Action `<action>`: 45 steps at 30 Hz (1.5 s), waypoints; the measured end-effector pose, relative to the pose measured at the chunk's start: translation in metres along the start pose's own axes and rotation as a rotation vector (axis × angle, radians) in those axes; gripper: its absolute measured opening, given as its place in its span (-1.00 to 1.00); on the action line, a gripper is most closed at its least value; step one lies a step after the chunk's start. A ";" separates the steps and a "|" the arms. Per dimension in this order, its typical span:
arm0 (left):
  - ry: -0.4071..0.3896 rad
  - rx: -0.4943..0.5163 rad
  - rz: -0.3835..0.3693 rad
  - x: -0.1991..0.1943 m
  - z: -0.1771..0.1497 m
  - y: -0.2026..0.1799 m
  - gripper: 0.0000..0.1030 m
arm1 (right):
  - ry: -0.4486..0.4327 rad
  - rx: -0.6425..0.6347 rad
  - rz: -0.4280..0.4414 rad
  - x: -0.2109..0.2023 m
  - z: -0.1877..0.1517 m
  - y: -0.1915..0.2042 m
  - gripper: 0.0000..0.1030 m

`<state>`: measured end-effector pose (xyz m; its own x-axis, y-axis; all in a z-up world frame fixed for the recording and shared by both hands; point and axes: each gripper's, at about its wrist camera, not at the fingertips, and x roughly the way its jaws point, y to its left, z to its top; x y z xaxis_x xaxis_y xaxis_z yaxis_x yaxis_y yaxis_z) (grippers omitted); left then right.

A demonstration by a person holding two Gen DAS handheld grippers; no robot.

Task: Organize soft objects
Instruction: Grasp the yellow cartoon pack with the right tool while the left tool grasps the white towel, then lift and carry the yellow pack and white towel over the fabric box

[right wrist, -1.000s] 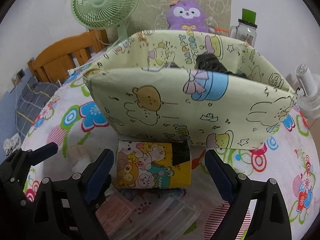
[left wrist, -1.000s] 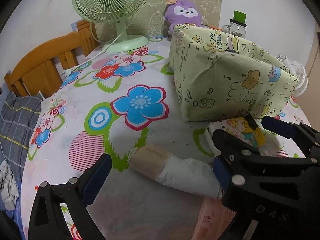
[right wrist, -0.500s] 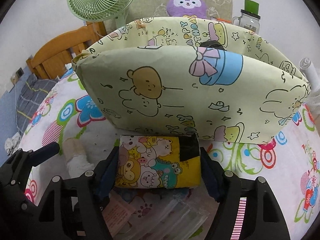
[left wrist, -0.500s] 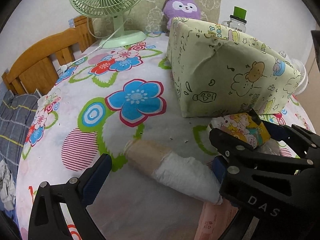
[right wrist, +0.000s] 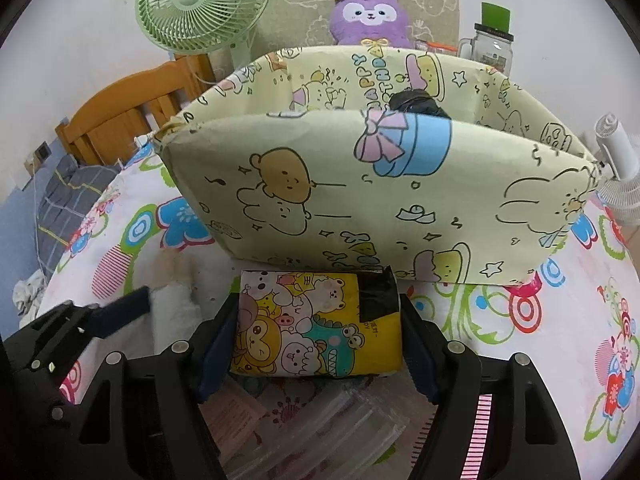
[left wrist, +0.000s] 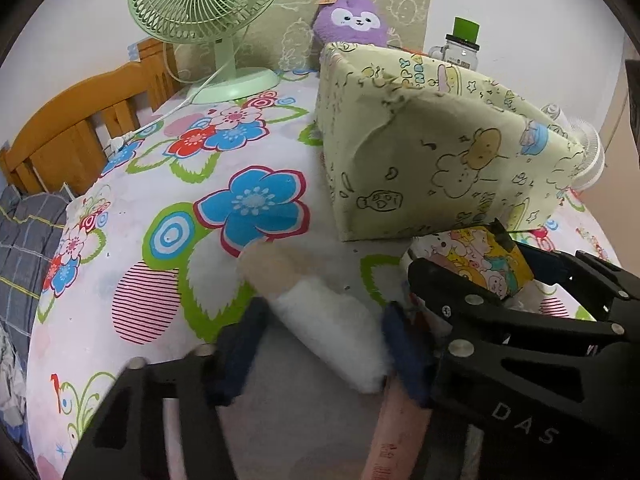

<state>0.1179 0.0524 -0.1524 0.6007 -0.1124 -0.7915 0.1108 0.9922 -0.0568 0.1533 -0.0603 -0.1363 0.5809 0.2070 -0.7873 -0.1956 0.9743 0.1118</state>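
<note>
A rolled sock point(left wrist: 320, 320), beige at one end and white at the other, lies on the floral cloth point(left wrist: 168, 240). My left gripper point(left wrist: 324, 322) is closing on it, and the blurred blue pads reach both its sides. A yellow cartoon-print tissue pack point(right wrist: 316, 320) sits in front of the pale yellow fabric box point(right wrist: 360, 184). My right gripper point(right wrist: 318, 312) is shut on that pack, pads pressed to its short ends. The pack point(left wrist: 488, 256) and the right gripper also show at the right of the left wrist view. Something black point(right wrist: 416, 104) lies inside the box.
At the back stand a green fan point(left wrist: 208, 12), a purple plush point(left wrist: 352, 16) and a glass jar with a green lid point(left wrist: 460, 48). A wooden chair back point(left wrist: 80, 120) is at the left, a small white fan point(right wrist: 616, 168) at the right. Clear packets point(right wrist: 320, 420) lie under the right gripper.
The left jaws went from wide apart to close around the rolled sock. The right jaws closed from either side of the tissue pack onto it. Both hands stayed in place.
</note>
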 end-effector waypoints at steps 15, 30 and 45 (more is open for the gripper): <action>-0.034 0.023 -0.008 -0.016 -0.001 -0.015 -0.48 | -0.038 0.008 0.007 -0.022 -0.003 -0.004 0.47; -0.090 0.047 -0.009 -0.044 -0.002 -0.034 -0.49 | -0.098 0.026 0.003 -0.057 -0.010 -0.013 0.47; -0.155 0.082 -0.027 -0.076 0.001 -0.063 -0.49 | -0.165 0.052 -0.023 -0.100 -0.015 -0.030 0.47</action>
<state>0.0661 -0.0013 -0.0880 0.7106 -0.1524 -0.6869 0.1894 0.9817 -0.0219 0.0891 -0.1112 -0.0695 0.7071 0.1923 -0.6805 -0.1423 0.9813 0.1295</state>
